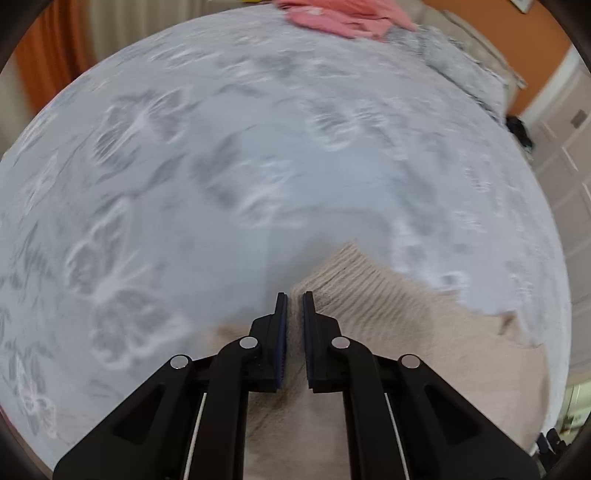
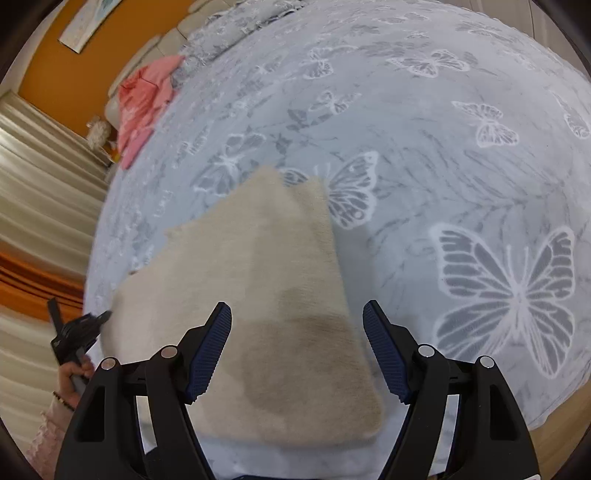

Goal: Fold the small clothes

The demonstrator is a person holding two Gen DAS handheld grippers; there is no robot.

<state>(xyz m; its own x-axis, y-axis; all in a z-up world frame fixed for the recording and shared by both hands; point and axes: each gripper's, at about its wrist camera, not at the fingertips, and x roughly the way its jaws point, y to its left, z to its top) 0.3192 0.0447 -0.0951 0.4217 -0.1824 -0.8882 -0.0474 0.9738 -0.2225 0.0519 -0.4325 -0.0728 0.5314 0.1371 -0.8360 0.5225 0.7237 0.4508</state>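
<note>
A beige knit garment (image 2: pixel 258 295) lies on a pale blue bedspread with butterflies (image 2: pixel 461 184). My right gripper (image 2: pixel 297 314) is open and hovers over the garment's near right part, holding nothing. My left gripper (image 1: pixel 294 295) has its jaws nearly together with a thin gap; it sits low over the beige garment (image 1: pixel 388 325), and I cannot tell if cloth is pinched. The left gripper also shows in the right wrist view (image 2: pixel 105 315) at the garment's left edge, held by a hand. The left wrist view is motion-blurred.
A pink garment (image 2: pixel 144 107) lies at the far side of the bed, also in the left wrist view (image 1: pixel 340 14). Grey patterned pillows (image 2: pixel 229 33) are beyond it. Curtains (image 2: pixel 44 177) hang on the left and an orange wall (image 2: pixel 85 70) stands behind.
</note>
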